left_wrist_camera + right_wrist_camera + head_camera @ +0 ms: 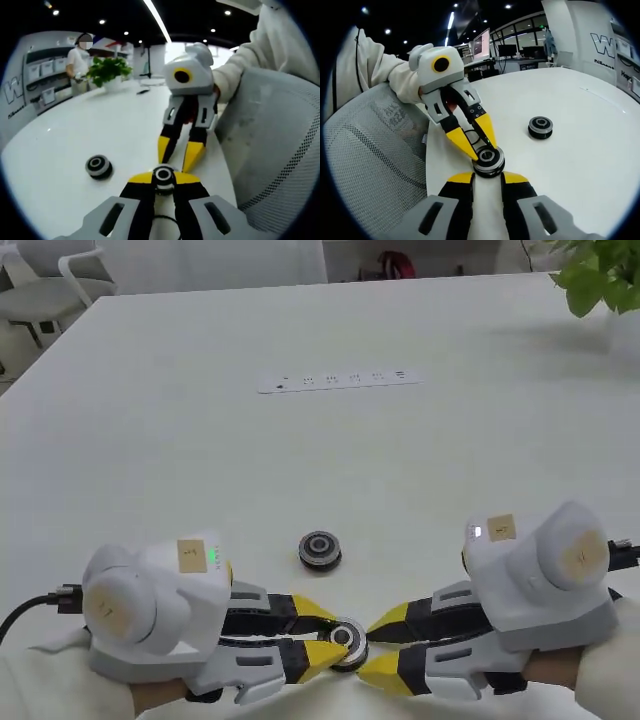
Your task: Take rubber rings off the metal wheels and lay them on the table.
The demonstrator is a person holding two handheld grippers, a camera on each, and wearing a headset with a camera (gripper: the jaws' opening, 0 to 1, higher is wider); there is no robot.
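A small metal wheel with a dark rubber ring sits low over the table's near edge, and my left gripper is shut on it from the left. The left gripper view has this wheel pinched between the yellow tips. My right gripper faces it from the right, open, with its tips just short of the wheel. In the right gripper view the wheel lies right ahead of my spread jaws, with the left gripper behind it. A second ringed wheel lies flat on the table a little farther out.
A white power strip lies mid-table. A potted plant stands at the far right corner, and chairs stand beyond the far left. A grey mesh chair back is close behind the near edge. A person stands far off.
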